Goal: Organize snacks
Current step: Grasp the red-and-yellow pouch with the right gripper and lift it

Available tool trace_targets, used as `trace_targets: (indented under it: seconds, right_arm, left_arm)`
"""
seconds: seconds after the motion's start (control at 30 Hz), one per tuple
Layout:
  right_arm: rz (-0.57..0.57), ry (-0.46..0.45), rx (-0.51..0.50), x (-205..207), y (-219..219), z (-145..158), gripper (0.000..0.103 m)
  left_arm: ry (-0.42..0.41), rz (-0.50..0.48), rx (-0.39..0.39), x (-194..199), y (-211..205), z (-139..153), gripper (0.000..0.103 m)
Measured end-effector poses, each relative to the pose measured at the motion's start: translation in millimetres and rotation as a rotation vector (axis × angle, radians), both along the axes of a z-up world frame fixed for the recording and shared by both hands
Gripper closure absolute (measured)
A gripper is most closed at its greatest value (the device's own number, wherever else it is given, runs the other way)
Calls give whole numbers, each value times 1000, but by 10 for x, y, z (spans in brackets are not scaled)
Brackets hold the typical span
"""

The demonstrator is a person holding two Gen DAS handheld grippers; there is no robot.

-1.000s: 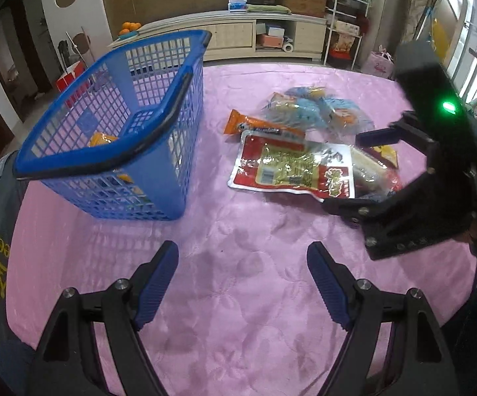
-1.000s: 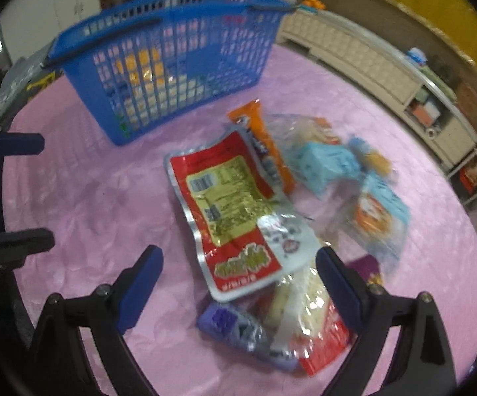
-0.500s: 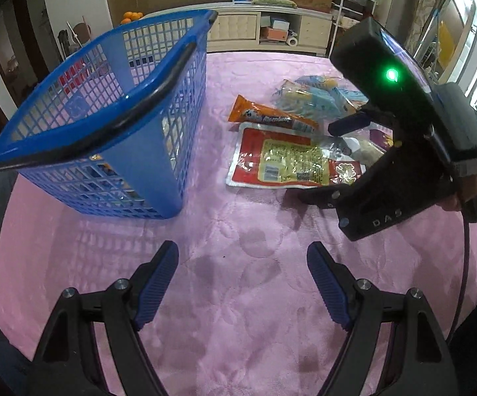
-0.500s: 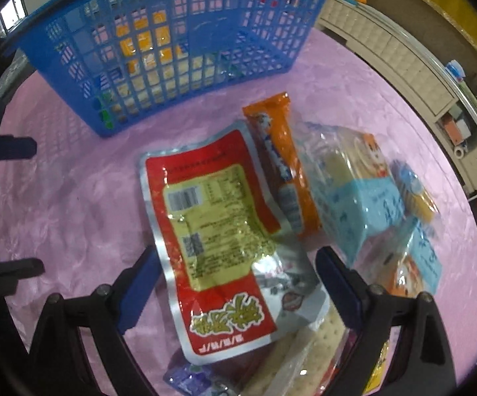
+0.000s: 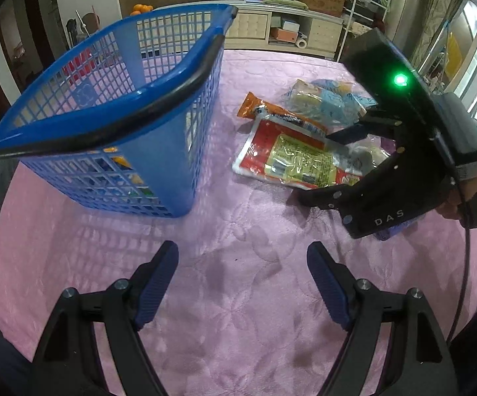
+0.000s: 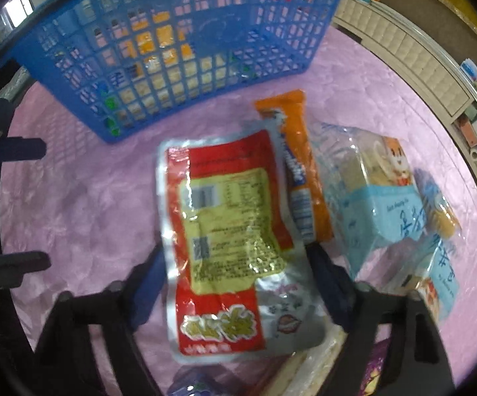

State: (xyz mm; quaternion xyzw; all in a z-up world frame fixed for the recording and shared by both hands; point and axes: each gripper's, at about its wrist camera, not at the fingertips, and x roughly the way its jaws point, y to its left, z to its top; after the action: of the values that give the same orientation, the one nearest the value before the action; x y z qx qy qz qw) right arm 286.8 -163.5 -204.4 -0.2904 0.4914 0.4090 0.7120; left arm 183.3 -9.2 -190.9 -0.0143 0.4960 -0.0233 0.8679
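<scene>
Here, one blue plastic mesh basket (image 5: 113, 105) on the pink cloth-covered table (image 5: 238, 297), snacks inside. Beside it: one red-and-silver foil pouch (image 6: 228, 247), one orange wrapper (image 6: 301, 171), two clear light-blue bags (image 6: 380, 198). Right gripper (image 6: 235, 283) straddles the pouch, jaws apart; left gripper (image 5: 241, 283) spread wide, empty.

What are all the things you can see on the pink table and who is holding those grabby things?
basket: one, blue with a black handle, left side, some snacks inside
big packet: one, red and yellow, between the right gripper's fingers
long packet: one, orange, beside the big packet
clear bags: at least two, light blue labels, far right
tablecloth: one, pink, under everything
left gripper: one, black and blue, open, over bare cloth
right gripper: one, black, open around the big packet
</scene>
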Motion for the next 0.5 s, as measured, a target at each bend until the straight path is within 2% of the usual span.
trace_targets:
  seconds: [0.03,0.1,0.37,0.5]
  right_arm:
    - [15,-4,-1,-36,2,15,37]
    - [23,7,-10,-50,11,28,41]
    - [0,32,-49,17,208,31,41]
    - [-54,29,-59,13,266,29,42]
  left_arm:
    - [-1,0,2,-17,-13,-1,24]
    - [-2,1,-2,-29,-14,-17,24]
    - [0,5,-14,-75,1,-31,24]
    - [-11,8,-22,-106,-41,-21,24]
